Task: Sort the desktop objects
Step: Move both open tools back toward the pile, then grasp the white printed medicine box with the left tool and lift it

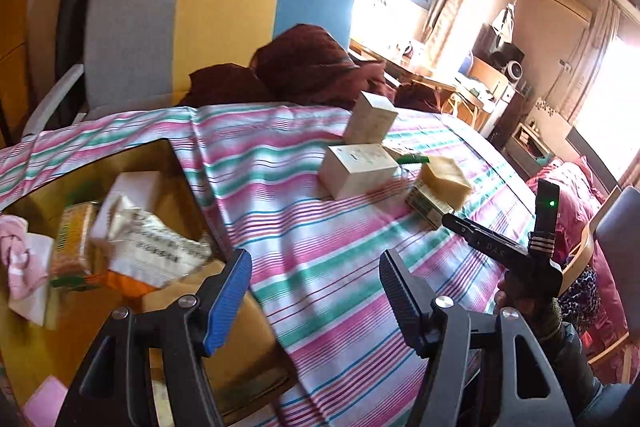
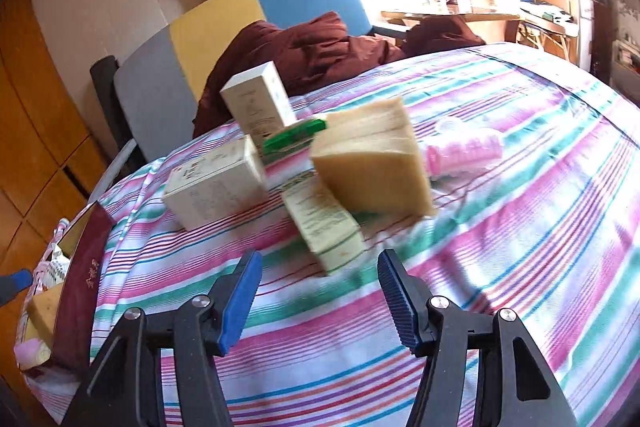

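Left wrist view: left gripper [image 1: 314,293] wide open, nothing between the blue pads, poised over the striped cloth [image 1: 320,247] just right of the open box [image 1: 180,171]. Box sits at the cloth's left edge; inside it a printed packet [image 1: 152,243], an orange-yellow pack [image 1: 74,239] and something pink [image 1: 20,259], blurred. Broad bare stretch of cloth between the box wall and the cluster further right. Cluster: a tall white carton [image 1: 370,119] upright, a flat white carton [image 1: 358,169] lying in front of it and just beside, a green clip [image 1: 412,158], a tan block [image 1: 444,183] resting on a green-printed box [image 1: 424,209]. Right gripper's black body [image 1: 516,247] shows at the cluster's right, its tip near the green-printed box. Right wrist view: right gripper [image 2: 318,295] also spread wide and empty, fingers just short of the green-printed box [image 2: 324,223], whose near end points toward the gap. Tan block [image 2: 372,167] leans over that box's far end. Pink ribbed item [image 2: 464,153] lies right of the block, apart from it. Cloth to the right and front lies open. Multicolour chair [image 2: 224,23] with a dark red garment [image 2: 304,55] stands beyond the far edge
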The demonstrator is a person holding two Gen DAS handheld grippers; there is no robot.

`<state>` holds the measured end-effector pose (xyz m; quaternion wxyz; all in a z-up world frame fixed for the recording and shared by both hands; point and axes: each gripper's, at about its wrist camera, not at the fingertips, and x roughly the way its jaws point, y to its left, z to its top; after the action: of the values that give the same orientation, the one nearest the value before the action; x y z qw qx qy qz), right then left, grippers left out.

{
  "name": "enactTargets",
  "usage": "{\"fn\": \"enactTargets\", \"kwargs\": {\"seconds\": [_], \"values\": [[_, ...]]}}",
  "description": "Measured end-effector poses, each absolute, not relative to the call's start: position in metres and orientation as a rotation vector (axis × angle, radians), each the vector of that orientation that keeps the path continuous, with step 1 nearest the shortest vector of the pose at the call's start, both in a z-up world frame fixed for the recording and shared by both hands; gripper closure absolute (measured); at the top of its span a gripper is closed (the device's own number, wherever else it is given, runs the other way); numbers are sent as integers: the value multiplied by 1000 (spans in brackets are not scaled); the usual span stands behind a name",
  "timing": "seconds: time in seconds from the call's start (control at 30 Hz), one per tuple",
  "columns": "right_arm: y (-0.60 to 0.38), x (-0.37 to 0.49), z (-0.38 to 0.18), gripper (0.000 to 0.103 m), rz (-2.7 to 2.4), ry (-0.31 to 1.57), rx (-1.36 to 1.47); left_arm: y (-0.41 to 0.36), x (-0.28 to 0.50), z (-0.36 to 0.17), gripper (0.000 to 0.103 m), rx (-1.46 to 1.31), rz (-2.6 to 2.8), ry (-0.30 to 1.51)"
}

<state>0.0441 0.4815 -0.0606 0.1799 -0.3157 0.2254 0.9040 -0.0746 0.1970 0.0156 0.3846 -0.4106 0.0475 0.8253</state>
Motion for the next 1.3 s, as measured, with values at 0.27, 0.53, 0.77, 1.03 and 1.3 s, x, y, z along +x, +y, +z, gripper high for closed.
{"fn": "enactTargets", "kwargs": {"seconds": [0.27, 0.53, 0.77, 1.03, 1.3], "values": [[515, 63, -81, 35, 2572, 790, -826, 294, -85, 1, 24, -1050, 2037, 489], [519, 70, -85, 27, 2644, 906, -752, 354, -119, -9, 20, -989, 1910, 800], [516, 73, -86, 23, 2673, 924, -739, 390, -134, -27, 20, -930, 1793, 971], [516, 71, -87, 19, 2698, 923, -745, 409, -140, -39, 20, -860, 1693, 1092], [516, 69, -88, 17, 2705, 919, -751, 420, -148, -57, 24, -913, 1666, 1096]]}}
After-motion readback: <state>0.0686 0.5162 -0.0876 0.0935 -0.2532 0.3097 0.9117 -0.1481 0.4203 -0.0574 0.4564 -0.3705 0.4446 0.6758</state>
